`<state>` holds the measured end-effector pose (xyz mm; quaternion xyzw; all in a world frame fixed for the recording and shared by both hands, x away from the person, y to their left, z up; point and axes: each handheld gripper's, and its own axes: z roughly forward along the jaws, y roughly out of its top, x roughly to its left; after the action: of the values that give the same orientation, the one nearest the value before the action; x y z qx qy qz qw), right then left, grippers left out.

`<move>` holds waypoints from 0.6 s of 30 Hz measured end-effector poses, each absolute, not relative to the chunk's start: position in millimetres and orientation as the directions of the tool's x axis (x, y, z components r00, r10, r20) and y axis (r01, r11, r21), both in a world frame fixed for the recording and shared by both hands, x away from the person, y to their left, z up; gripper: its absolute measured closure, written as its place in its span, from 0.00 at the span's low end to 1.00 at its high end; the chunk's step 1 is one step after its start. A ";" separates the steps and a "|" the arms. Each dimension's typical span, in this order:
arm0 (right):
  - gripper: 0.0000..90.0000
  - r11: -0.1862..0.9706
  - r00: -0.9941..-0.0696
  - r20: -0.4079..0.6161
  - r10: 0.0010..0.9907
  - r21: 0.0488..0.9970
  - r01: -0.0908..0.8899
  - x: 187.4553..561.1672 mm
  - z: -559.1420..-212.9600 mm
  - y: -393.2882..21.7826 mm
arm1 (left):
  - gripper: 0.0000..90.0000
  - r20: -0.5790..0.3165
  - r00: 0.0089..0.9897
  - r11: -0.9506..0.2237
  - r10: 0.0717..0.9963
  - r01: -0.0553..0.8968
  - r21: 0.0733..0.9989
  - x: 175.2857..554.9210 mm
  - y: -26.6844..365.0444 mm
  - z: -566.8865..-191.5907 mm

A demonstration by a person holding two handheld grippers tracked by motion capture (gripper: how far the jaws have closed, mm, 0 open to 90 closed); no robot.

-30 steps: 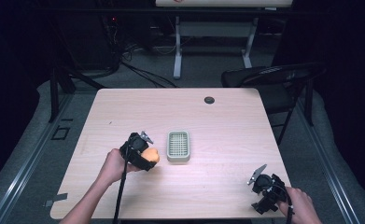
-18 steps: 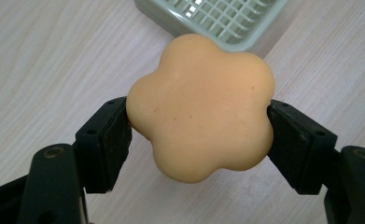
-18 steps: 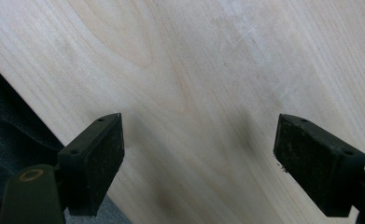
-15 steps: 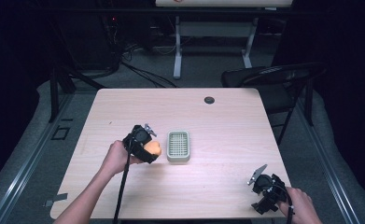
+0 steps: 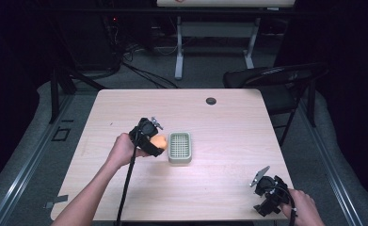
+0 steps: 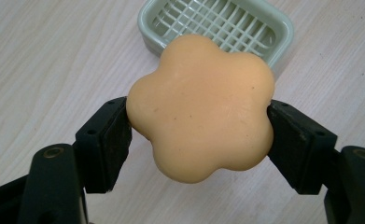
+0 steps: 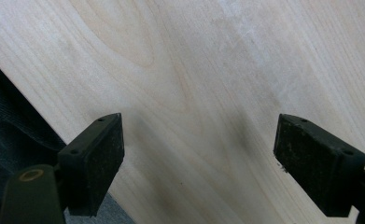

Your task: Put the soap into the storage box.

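An orange flower-shaped soap point(image 6: 201, 107) hangs above the table, pinched at both sides by my left gripper point(image 6: 199, 137). In the high view the same soap point(image 5: 159, 141) and left gripper point(image 5: 154, 140) sit just left of a pale green soap dish point(image 5: 180, 147) with a grid floor. That dish point(image 6: 227, 25) lies beyond the soap in the left gripper view, with nothing in it. My right gripper point(image 5: 261, 181) rests near the table's front right corner. Its jaws stand wide apart over bare wood, right gripper point(image 7: 199, 158).
A light wooden table point(image 5: 219, 122) with a dark round cable hole point(image 5: 211, 100) near its far edge. A black chair point(image 5: 276, 80) stands behind the table at the right. The table's edge point(image 7: 26, 88) runs close to the right gripper.
My left gripper has lifted the soap and carried it toward the soap dish. The right gripper has stayed where it was.
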<state>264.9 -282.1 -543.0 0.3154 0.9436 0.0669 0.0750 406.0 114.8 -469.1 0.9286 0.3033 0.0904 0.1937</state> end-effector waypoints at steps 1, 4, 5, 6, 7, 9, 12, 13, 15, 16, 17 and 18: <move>0.18 0.792 -0.790 -0.099 0.605 0.174 0.585 264.9 -543.0 -282.1 | 0.30 0.050 0.800 -0.741 0.598 0.528 0.415 406.0 114.8 -469.1; 0.18 0.796 -0.791 -0.109 0.602 0.163 0.583 264.8 -542.9 -281.7 | 0.30 0.057 0.806 -0.750 0.589 0.520 0.409 409.8 110.7 -467.7; 0.18 0.797 -0.792 -0.108 0.601 0.163 0.582 264.7 -542.6 -281.7 | 0.30 0.051 0.804 -0.746 0.592 0.524 0.411 410.8 109.6 -467.5; 0.18 0.796 -0.792 -0.106 0.602 0.167 0.582 264.5 -542.6 -281.8 | 0.30 0.055 0.806 -0.750 0.589 0.520 0.409 412.3 108.7 -466.9; 0.18 0.799 -0.795 -0.108 0.597 0.162 0.579 264.7 -542.0 -282.0 | 0.30 0.052 0.804 -0.746 0.592 0.522 0.415 413.0 107.8 -467.0; 0.18 0.801 -0.796 -0.109 0.596 0.150 0.579 265.1 -541.4 -282.5 | 0.30 0.056 0.807 -0.749 0.588 0.517 0.414 416.5 104.7 -465.8; 0.18 0.801 -0.795 -0.108 0.596 0.150 0.580 265.4 -541.9 -282.9 | 0.30 0.057 0.809 -0.751 0.585 0.514 0.414 419.2 101.9 -465.4; 0.18 0.801 -0.796 -0.108 0.596 0.150 0.580 265.4 -541.9 -282.9 | 0.30 0.057 0.810 -0.752 0.584 0.513 0.415 420.1 100.9 -465.3; 0.18 0.802 -0.796 -0.109 0.595 0.150 0.578 265.3 -541.6 -282.8 | 0.30 0.058 0.809 -0.751 0.584 0.513 0.415 422.5 98.0 -465.2; 0.18 0.802 -0.796 -0.110 0.595 0.151 0.578 265.3 -541.4 -282.7 | 0.30 0.056 0.810 -0.752 0.583 0.512 0.416 424.0 96.7 -465.1; 0.18 0.796 -0.792 -0.108 0.601 0.160 0.583 264.9 -542.4 -282.5 | 0.30 0.053 0.809 -0.748 0.586 0.515 0.418 424.5 95.6 -465.5; 0.18 0.796 -0.792 -0.108 0.601 0.160 0.583 264.9 -542.4 -282.5 | 0.30 0.054 0.809 -0.750 0.585 0.514 0.417 425.4 94.6 -465.7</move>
<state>264.9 -282.5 -542.4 0.3135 0.9446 0.0592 0.0766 425.4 94.6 -465.7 0.9310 0.2950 0.0910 0.1950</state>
